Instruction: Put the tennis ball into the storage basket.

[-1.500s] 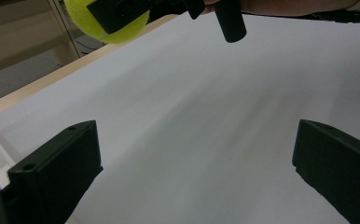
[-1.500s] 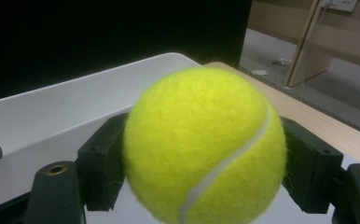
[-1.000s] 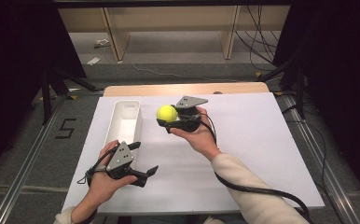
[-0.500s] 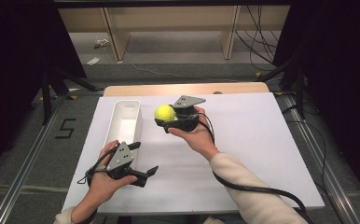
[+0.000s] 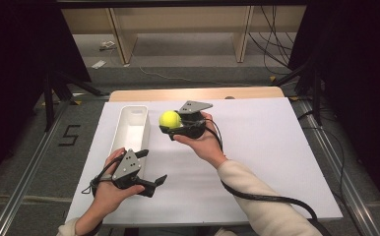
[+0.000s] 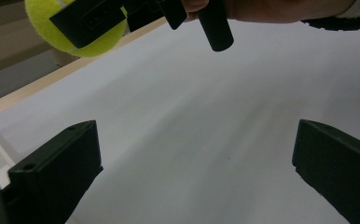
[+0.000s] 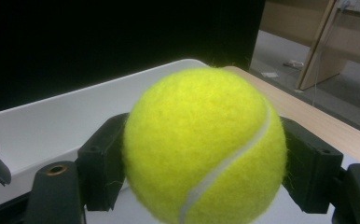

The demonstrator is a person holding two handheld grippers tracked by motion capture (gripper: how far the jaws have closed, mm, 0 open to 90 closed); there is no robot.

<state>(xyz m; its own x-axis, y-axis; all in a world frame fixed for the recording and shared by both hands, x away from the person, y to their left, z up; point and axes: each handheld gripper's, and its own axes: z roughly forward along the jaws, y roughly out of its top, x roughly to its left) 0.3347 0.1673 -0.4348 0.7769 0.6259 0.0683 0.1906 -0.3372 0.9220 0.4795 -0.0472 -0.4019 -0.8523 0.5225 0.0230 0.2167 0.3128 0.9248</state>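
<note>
Right gripper view, tennis ball [image 7: 205, 144] clamped between right gripper [image 7: 206, 163] fingers [image 7: 101, 163]

The right hand-held gripper [image 5: 171, 124], clamped on the tennis ball [image 5: 169, 118], has drifted slightly toward nine o'clock over the last second, bringing the ball closer to the white bin [image 5: 129, 129].

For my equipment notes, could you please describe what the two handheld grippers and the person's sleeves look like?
Both the left gripper and the right gripper are black, each with two blocky black jaws and a grey three-cornered plate on top. A black cable trails from each; the right one's runs thick along the forearm. The person wears cream-coloured long sleeves.
</note>
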